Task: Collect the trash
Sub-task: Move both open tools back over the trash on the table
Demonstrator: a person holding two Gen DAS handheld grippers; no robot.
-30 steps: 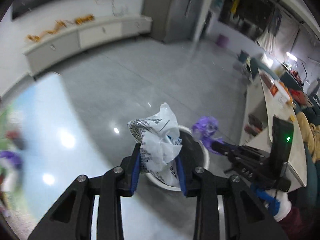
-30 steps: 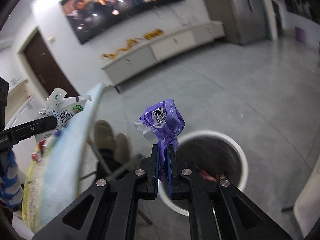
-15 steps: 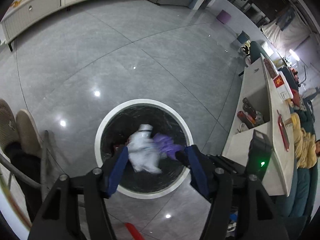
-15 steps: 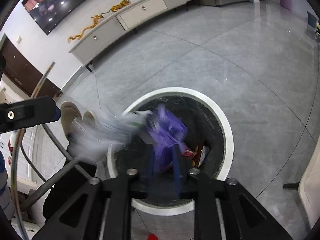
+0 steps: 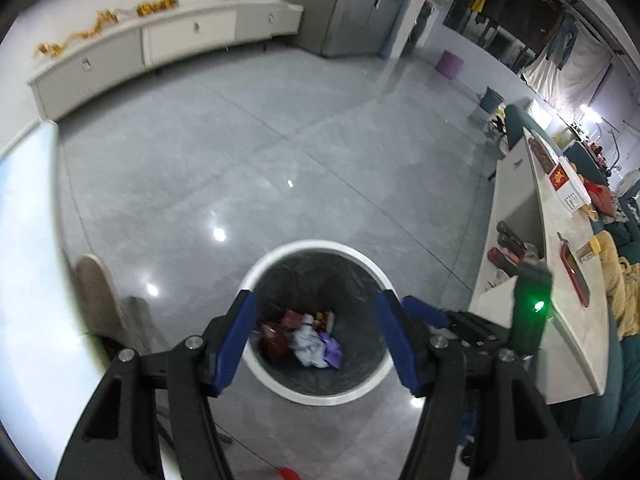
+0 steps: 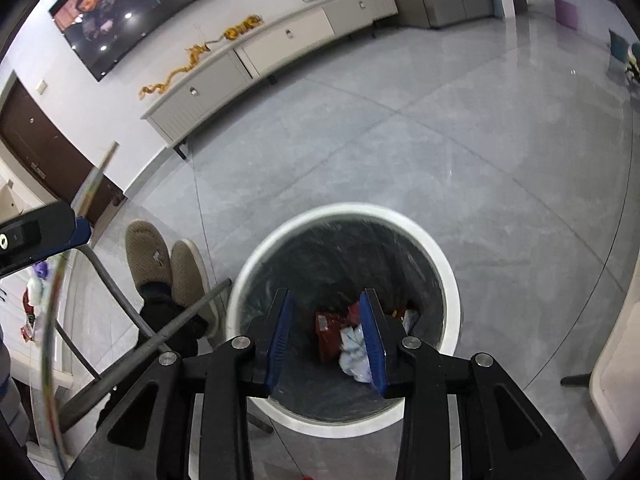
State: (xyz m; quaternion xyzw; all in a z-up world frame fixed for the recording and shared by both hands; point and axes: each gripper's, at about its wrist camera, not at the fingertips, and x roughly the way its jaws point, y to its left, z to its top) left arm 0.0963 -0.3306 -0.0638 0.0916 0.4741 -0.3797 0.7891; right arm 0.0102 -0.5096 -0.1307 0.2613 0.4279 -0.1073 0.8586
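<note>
Left gripper (image 5: 316,338) and right gripper (image 6: 326,334): both gaping empty, right's jaws just widening; bin (image 5: 256,270) lying directly below; table trash (image 6: 34,296) sitting far left, nearer left.

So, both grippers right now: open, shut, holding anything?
Left gripper: open, empty, over the bin.
Right gripper: jaws just opening, nothing between them.

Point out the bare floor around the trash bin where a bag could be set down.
Free: the wide grey floor between the trash bin and the white cabinet. Crowded: beside the bin by the slippers and metal legs, and toward the counter.
</note>
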